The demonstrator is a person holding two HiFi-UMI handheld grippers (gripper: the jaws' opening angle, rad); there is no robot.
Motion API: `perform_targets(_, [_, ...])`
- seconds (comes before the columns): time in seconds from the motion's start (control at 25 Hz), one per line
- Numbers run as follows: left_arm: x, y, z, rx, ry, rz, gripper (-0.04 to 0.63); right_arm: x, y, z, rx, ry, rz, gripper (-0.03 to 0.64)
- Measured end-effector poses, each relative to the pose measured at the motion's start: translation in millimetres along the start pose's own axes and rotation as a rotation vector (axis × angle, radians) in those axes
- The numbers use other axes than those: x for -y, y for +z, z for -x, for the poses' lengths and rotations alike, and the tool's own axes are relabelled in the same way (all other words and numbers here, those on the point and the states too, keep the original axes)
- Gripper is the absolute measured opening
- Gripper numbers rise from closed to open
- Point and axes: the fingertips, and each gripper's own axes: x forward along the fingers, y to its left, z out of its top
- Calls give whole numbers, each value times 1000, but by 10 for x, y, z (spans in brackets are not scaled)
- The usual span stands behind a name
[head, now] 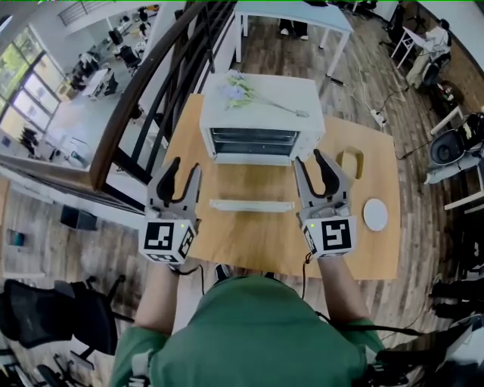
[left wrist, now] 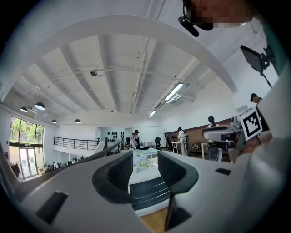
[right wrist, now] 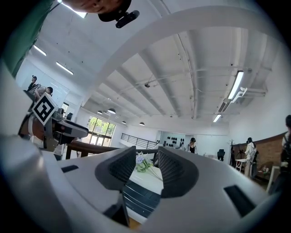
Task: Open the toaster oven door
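The wooden table [head: 257, 253] carries a white round disc [head: 375, 215] near its right edge and, further back, a pale wooden piece [head: 350, 162], possibly a cutting board; the view is too small to confirm. A sprig of flowers [head: 240, 92] with pale blooms lies with its stem running right. Beyond stands a white table [head: 302, 17], a power strip [head: 376, 117] lies on the floor [head: 287, 57] at right, and a dark handrail [head: 144, 98] runs along the left.

Wooden table [head: 261, 246] bears toaster oven [head: 265, 102], white disc [head: 375, 215], tan item [head: 350, 162]
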Motion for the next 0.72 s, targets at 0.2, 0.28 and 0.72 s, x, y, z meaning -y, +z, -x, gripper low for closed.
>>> perform_targets(0.2, [30, -16, 18, -3, -3, -5, 176, -10, -2, 32, 2, -2, 1, 160])
perform_targets(0.28, [33, -30, 10, -6, -2, -5, 176, -5, -15, 28, 1, -2, -1, 160])
perform_targets(0.72, [56, -31, 56, -11, 15, -12, 176, -7, -29, 47, -6, 3, 3, 160])
